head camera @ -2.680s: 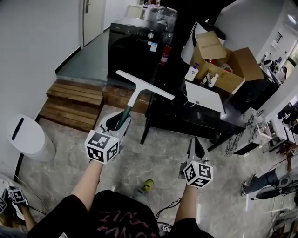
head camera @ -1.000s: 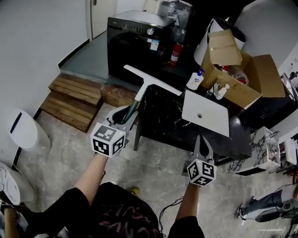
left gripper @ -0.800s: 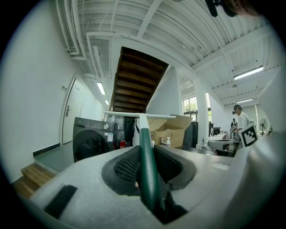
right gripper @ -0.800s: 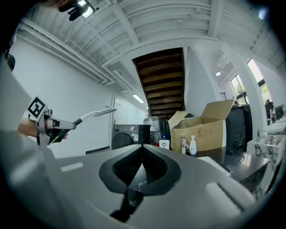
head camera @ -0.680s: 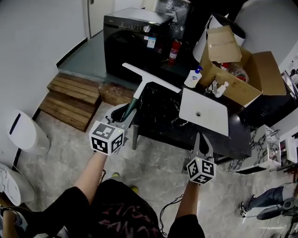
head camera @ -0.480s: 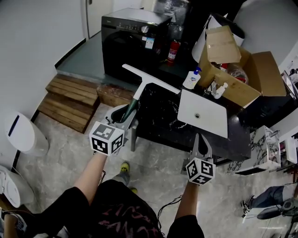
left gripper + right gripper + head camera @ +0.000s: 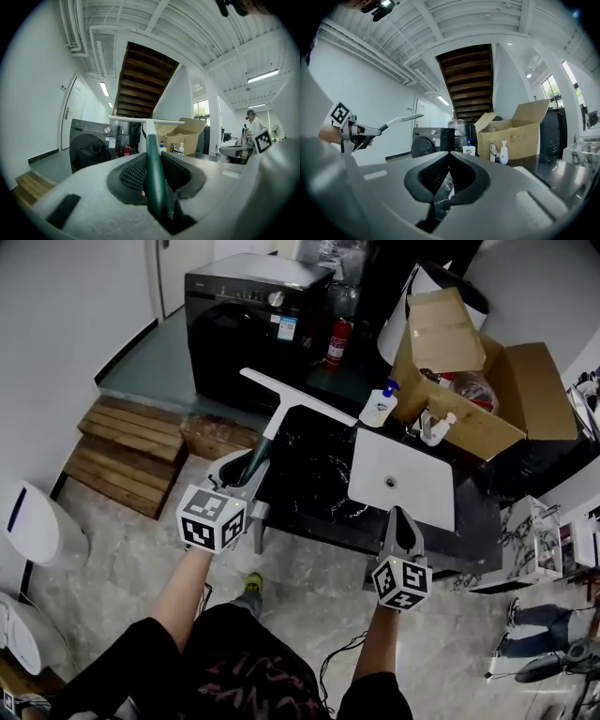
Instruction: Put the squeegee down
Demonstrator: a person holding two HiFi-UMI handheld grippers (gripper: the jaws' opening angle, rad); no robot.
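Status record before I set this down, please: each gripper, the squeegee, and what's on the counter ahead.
left gripper: closed on the squeegee, gripping its green handle
squeegee: held in the air, white blade end up and pointing away from the person, not yet set down
right gripper: jaws together, nothing between them, near the counter's front edge
counter: black marble, with a white sink set in it
back of counter: soap bottle and open cardboard box
free spot: bare marble left of the sink
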